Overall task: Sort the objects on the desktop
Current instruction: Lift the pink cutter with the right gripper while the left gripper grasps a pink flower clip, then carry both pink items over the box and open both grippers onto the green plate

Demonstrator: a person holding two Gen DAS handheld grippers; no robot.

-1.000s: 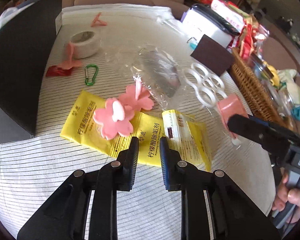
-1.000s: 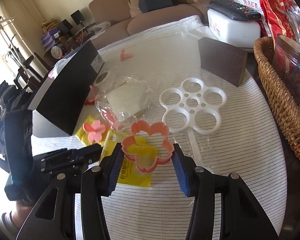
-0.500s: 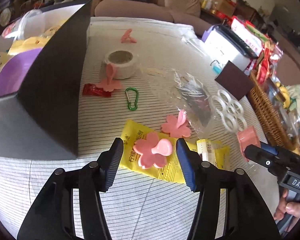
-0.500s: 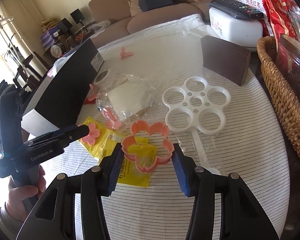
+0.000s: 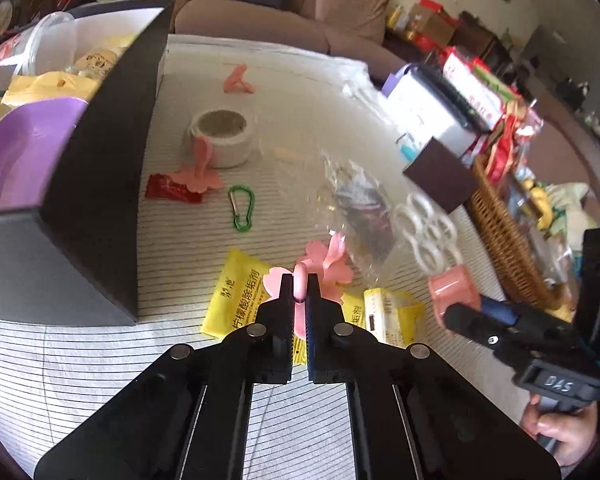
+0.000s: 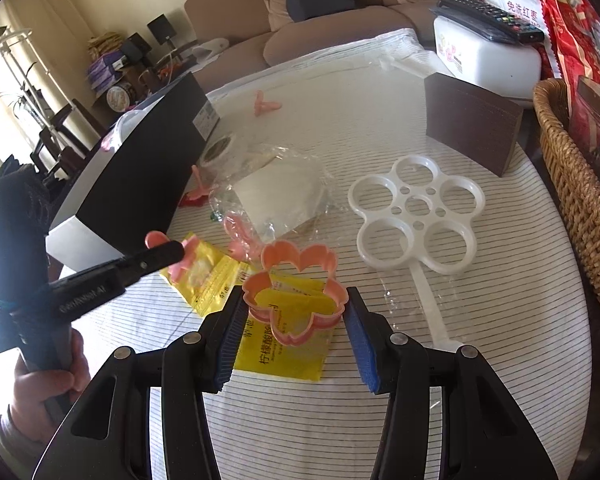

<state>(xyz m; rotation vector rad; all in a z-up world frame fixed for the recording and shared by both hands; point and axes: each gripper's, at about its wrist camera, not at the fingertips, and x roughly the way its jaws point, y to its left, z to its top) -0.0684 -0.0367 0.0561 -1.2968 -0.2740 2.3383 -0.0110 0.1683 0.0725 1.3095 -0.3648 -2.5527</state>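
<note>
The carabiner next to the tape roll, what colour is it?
Green carabiner, clearest in the left wrist view.

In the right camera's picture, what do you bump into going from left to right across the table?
Black box → pink flower stamp in the left claw → pink flower cutter in the right claw → white flower rack → wicker basket.

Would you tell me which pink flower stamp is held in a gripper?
The pink flower stamp pinched in the left gripper, over the yellow sachet; the others lie on the table.
</note>
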